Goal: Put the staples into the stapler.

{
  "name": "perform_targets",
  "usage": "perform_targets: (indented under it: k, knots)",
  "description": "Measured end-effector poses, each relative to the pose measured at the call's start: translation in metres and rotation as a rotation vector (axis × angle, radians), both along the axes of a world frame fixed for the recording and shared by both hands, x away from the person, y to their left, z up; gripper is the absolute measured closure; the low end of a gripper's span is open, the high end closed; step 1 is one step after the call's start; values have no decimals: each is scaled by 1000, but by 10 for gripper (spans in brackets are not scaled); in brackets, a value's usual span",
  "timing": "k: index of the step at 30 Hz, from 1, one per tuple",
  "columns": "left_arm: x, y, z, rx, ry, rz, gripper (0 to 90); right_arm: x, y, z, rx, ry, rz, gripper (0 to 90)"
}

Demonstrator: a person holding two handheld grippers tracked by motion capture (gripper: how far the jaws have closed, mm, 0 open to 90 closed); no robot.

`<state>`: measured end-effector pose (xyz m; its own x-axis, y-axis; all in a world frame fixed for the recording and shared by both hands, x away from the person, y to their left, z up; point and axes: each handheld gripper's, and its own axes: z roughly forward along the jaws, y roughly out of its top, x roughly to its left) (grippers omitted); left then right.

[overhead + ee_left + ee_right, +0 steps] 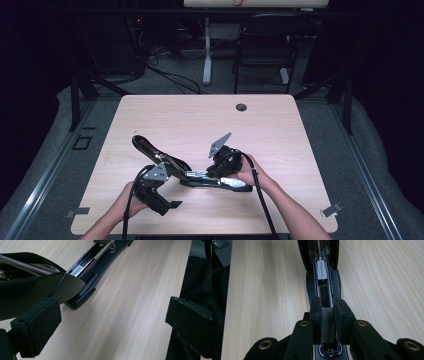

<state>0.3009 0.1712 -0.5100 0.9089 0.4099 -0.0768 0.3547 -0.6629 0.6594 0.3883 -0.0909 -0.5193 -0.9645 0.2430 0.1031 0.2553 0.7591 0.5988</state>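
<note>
The wooden table (280, 125) bore an opened black stapler (200, 177) near its front edge. The left gripper (112, 322) hung released beside the stapler's raised lid. The right gripper (327, 315) was clenched on a staple strip (327, 325) over the stapler's channel.

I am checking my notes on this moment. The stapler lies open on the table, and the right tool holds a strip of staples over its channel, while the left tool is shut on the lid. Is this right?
Not quite: the left tool is open, its pads wide apart and gripping nothing, as the left gripper view shows. The rest holds: the stapler lies open on the table, and the right tool holds the strip of staples over its channel.
</note>
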Motion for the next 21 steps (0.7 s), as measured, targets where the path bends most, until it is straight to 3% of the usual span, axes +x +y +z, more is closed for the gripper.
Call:
perform_targets:
  k: [10,21]
  knots:
    - [0,0,0,1,1,-1,0,1,-4,4,11,-25,1,780]
    - [0,0,0,4,3,-3,0,2,-6,2,20,-8,1,780]
